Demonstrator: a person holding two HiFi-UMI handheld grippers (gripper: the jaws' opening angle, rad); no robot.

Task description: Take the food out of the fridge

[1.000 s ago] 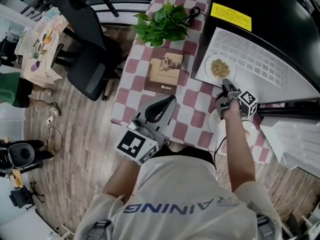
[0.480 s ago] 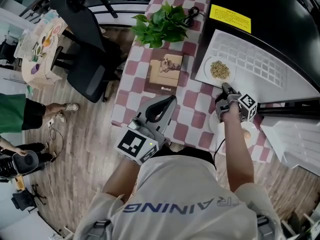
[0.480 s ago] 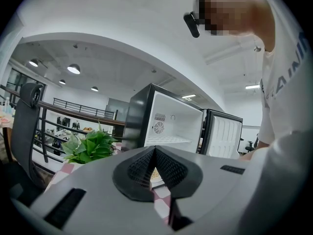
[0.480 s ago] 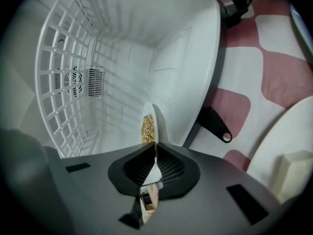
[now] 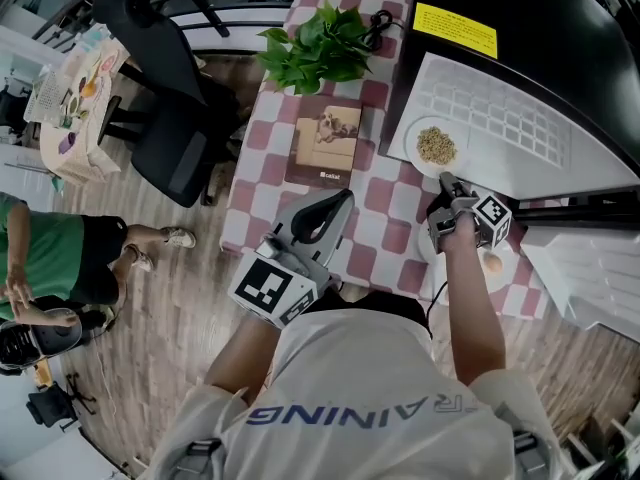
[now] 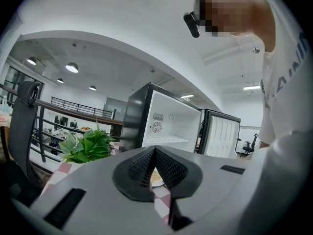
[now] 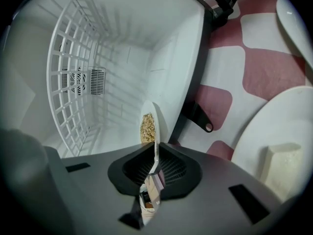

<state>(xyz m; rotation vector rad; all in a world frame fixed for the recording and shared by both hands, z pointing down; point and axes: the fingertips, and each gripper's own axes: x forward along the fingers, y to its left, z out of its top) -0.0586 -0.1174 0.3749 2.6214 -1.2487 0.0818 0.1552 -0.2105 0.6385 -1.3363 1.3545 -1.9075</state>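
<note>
Since the plate [image 5: 415, 136] is round, there is no long axis to give. It sits flat, face up, inside the open fridge [image 5: 540, 8], on the white floor by the front lip at the left side of the compartment. Can't tell whether it rests on that floor or is a touch clear of it. It holds a small heap of pale brown grains [image 5: 436, 146], centred, with the white rim bare all round.

At the plate's near rim the right tool [image 5: 447, 183] is pinched tight, reaching in from the desk side and pointing toward the back of the fridge. The right gripper view shows the plate edge-on, running straight away from the jaws into the compartment, rim between the pads. A white wire rack [image 7: 73, 67] sits higher in the compartment.

The fridge stands at the far right corner of the desk [image 5: 395, 203], which has a red-and-white check cloth. Its door [image 5: 590, 278] is swung open off the right edge. A second plate [image 5: 505, 276] lies by the near right corner, partly under the right forearm, with one small pale piece of food [image 5: 491, 263] on it.

Over the near edge of the desk, mid-width, is the left tool [image 5: 340, 203], jaws together, nothing between them, aimed toward the fridge. A potted plant [image 5: 318, 40] is at the far edge. A book with a dog picture [image 5: 330, 140] lies just nearer than the plant. Both are well apart from the plates.
</note>
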